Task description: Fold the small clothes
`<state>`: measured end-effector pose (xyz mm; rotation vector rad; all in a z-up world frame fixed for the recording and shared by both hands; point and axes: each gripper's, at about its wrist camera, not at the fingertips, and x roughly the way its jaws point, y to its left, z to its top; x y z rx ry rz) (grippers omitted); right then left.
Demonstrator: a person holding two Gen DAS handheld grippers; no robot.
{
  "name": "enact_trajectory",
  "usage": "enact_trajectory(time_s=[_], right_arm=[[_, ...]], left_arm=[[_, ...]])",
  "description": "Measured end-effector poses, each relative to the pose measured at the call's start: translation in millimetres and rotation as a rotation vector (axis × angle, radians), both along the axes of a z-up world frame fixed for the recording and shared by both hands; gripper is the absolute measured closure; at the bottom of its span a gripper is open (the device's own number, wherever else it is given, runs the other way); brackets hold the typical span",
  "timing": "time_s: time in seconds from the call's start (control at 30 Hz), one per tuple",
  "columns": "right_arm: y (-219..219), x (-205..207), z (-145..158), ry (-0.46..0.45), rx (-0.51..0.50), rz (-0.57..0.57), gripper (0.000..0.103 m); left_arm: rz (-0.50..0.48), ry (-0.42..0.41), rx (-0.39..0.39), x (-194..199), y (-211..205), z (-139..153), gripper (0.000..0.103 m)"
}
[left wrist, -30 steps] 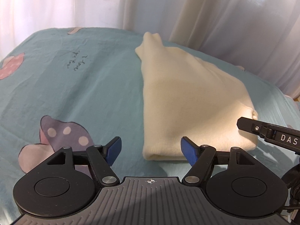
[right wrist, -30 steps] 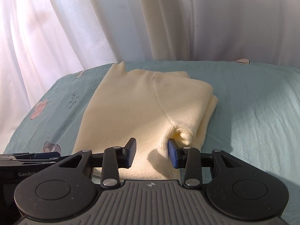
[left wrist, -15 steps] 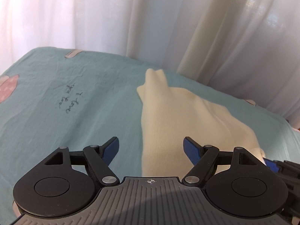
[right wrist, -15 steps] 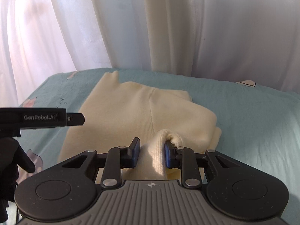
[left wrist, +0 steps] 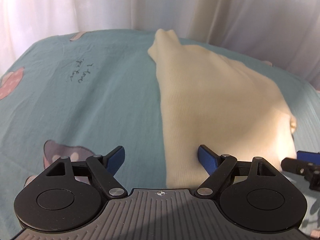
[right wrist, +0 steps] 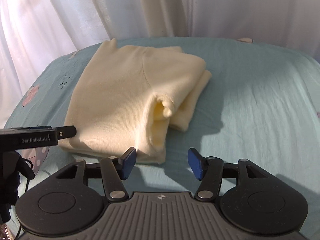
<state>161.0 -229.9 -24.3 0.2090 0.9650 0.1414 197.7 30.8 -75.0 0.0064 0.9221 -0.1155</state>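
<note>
A cream knit garment point(left wrist: 218, 108) lies folded on the teal bedsheet point(left wrist: 90, 104); it also shows in the right wrist view point(right wrist: 124, 100), with a raised fold near its front right corner. My left gripper point(left wrist: 161, 157) is open and empty, its jaws astride the garment's near left edge, just above it. My right gripper point(right wrist: 162, 165) is open and empty, just in front of the garment's near right corner. The left gripper's finger point(right wrist: 64, 134) shows at the garment's near left edge in the right wrist view.
White curtains point(right wrist: 160, 8) hang behind the bed. The sheet has pink and purple prints point(left wrist: 60, 150) and handwriting point(left wrist: 79, 73) left of the garment. Bare sheet point(right wrist: 250, 100) stretches right of the garment.
My right gripper has opened and let go of the garment fold it pinched, and pulled back a little. My left gripper has come lower and nearer to the garment's near edge.
</note>
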Motion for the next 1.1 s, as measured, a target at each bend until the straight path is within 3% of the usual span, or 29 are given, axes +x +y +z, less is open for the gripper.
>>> enact_trajectory(time_s=[0.03,0.1,0.23,0.33,0.4,0.63,1.1], right_arm=[[-1,-7,0,0.028,0.005,-0.026,0.019],[1,-17,1,0.057,0.002,-0.047,0.005],[16,-27,6,0.092,-0.050,-0.038,0.004],[31,-17,6,0.182,-0.135,-0.072,0.004],[38,-12,7,0.229,-0.146,-0.059,0.004],[49,-13,17,0.195,-0.148,-0.113,0.004],[47,-14,26,0.159,-0.193,-0.145,0.004]], left_arm=[[-0.006,-0.001,0.002,-8,1,1,0.017],[0.006,0.005,0.011,-25,3,4,0.010],[0.042,0.014,0.044,-41,5,8,0.006],[0.046,0.053,0.099,-39,2,9,0.006],[0.048,0.038,0.121,-42,1,12,0.005],[0.060,0.035,0.072,-48,2,25,0.001],[0.053,0.032,0.123,-49,-8,28,0.001]])
